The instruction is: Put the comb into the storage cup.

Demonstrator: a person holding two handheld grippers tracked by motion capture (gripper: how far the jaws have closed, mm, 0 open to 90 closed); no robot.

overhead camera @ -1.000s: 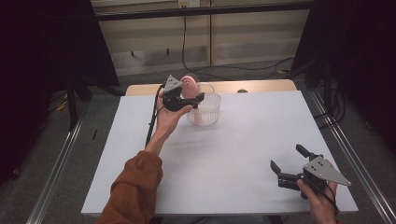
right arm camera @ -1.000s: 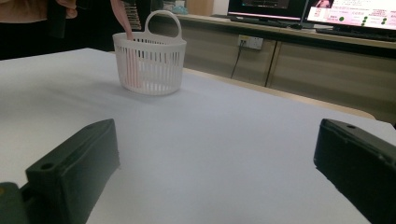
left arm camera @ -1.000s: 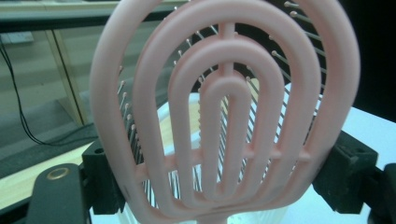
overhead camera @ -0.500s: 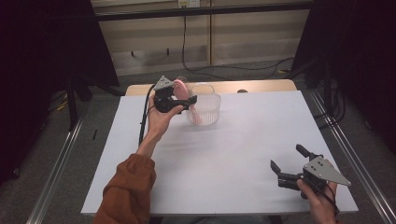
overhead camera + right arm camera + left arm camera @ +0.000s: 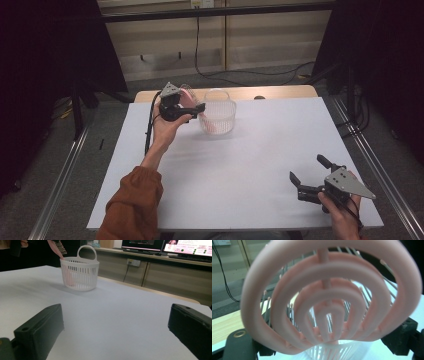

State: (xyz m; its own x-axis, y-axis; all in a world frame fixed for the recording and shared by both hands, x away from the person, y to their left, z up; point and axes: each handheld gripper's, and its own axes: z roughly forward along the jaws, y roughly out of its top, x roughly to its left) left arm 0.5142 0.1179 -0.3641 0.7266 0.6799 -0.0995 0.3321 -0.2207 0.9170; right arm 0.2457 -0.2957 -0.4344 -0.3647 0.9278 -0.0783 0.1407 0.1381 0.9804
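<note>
The left gripper (image 5: 192,108) clamps a pink ribbed plastic hairbrush (image 5: 329,297), its handle dipping into the white slotted plastic basket (image 5: 218,116). The right gripper (image 5: 309,176) rests open on the white table (image 5: 250,170), well apart.

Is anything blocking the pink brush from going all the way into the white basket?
Nothing visible. The left hand-held gripper holds the brush at the basket's open rim, its handle already inside. The basket's handle loop arches over the top, beside the brush.
</note>
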